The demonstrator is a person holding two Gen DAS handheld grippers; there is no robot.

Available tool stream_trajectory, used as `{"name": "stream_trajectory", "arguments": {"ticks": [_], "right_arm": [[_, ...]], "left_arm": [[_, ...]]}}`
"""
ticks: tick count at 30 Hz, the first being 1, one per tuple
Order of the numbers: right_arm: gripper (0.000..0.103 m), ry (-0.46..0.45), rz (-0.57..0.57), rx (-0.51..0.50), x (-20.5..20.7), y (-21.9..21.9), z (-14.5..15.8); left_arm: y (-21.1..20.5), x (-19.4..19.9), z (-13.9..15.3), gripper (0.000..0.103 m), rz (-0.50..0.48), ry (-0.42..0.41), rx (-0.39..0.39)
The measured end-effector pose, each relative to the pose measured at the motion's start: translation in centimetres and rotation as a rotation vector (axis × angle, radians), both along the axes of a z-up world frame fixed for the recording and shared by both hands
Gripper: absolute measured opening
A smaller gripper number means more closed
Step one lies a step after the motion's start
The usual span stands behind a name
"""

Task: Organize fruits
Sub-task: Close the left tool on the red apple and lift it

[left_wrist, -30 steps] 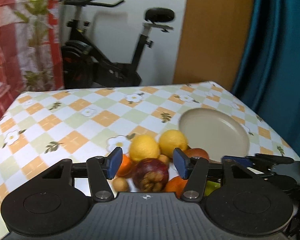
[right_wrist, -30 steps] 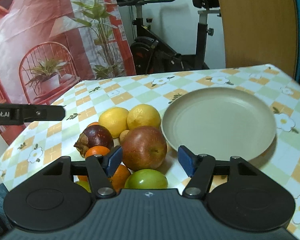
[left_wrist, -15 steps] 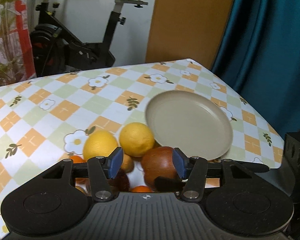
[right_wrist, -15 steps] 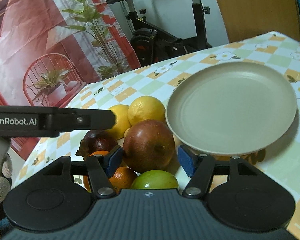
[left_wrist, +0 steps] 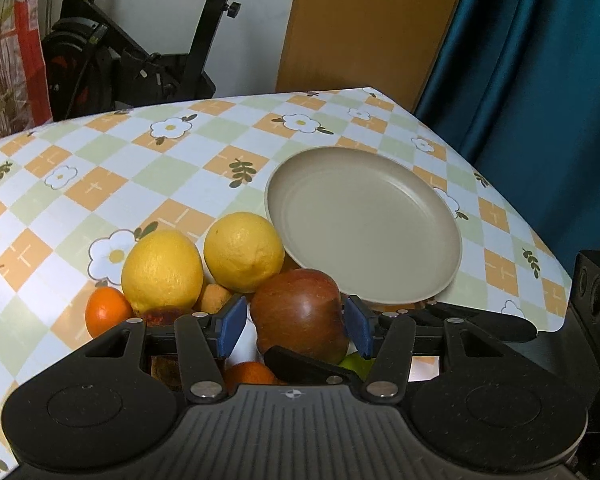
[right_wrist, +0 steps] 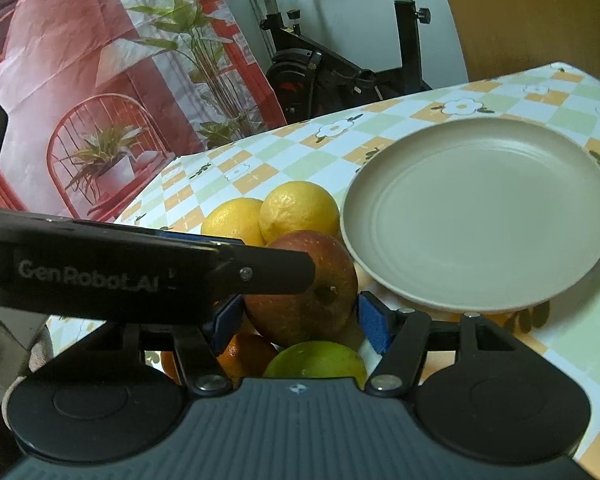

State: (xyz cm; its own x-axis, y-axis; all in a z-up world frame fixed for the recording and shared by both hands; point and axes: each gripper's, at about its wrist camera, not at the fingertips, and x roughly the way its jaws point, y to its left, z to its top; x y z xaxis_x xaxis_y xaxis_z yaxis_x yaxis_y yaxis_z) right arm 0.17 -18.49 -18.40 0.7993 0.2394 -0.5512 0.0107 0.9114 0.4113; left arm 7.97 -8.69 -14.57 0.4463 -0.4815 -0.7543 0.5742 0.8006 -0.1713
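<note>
A red apple lies in a fruit pile beside an empty beige plate. Behind it sit two lemons. An orange, a dark mangosteen and a green fruit lie around it. My left gripper is open and straddles the apple; the right pad sits at its skin and a small gap shows at the left pad. My right gripper is open too, with the same apple between its pads. A left-gripper finger crosses the apple's upper left.
The checked floral tablecloth ends at a near-right corner past the plate. Behind the table stand an exercise bike, a wooden panel and a blue curtain. A printed red banner hangs on the left.
My left gripper swung right and down, from over the mangosteen to around the apple. Its finger slid across the right wrist view up to the apple. The right gripper edged closer to the apple.
</note>
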Motion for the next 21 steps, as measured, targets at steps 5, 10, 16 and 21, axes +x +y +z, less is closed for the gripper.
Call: {"name": "stream_trajectory", "arguments": {"ticks": [5, 10, 16, 21], "right_arm": [[0.065, -0.009, 0.003, -0.039, -0.1, 0.8, 0.5], [0.064, -0.023, 0.003, -0.042, -0.3, 0.9, 0.8], [0.064, -0.021, 0.007, -0.036, -0.4, 0.9, 0.8], [0.065, -0.019, 0.011, -0.011, -0.2, 0.8, 0.7]], "left_arm": [[0.8, 0.6, -0.4, 0.057, 0.023, 0.037, -0.039], [0.8, 0.7, -0.3, 0.057, 0.029, 0.029, -0.040], [0.9, 0.6, -0.3, 0.057, 0.031, 0.022, -0.038], [1.3, 0.7, -0.2, 0.057, 0.040, 0.017, -0.039]]}}
